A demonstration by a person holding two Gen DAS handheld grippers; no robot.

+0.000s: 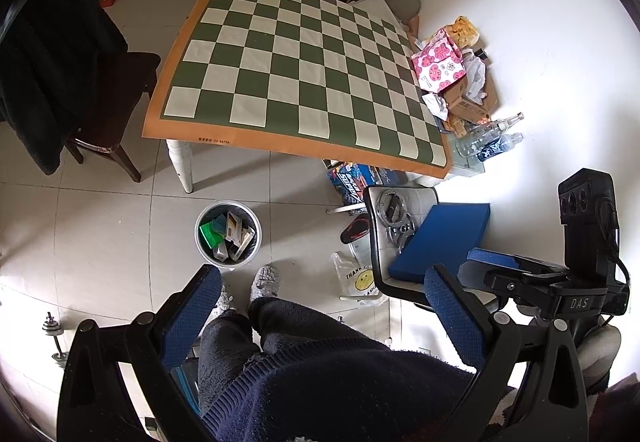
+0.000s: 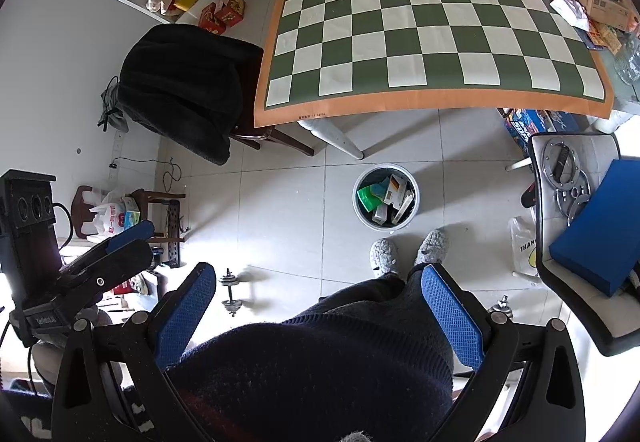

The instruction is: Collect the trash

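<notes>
Left gripper [image 1: 324,306] held high, looking down, jaws spread wide, nothing between the blue pads [image 1: 192,314]. Person's dark trousers [image 1: 280,346] and grey slippers [image 1: 264,280] fill the gap. Round white bin [image 1: 228,233] on the tiled floor just ahead of the slippers at 12 o'clock, holding a green packet and small boxes. Checkered table [image 1: 304,74] beyond it, top bare. Clutter pile [image 1: 452,74] at the table's 3 o'clock edge: pink floral box, cardboard, bottles. Right gripper [image 1: 508,270] at 3 o'clock, over a chair with a blue pad [image 1: 444,238].
</notes>
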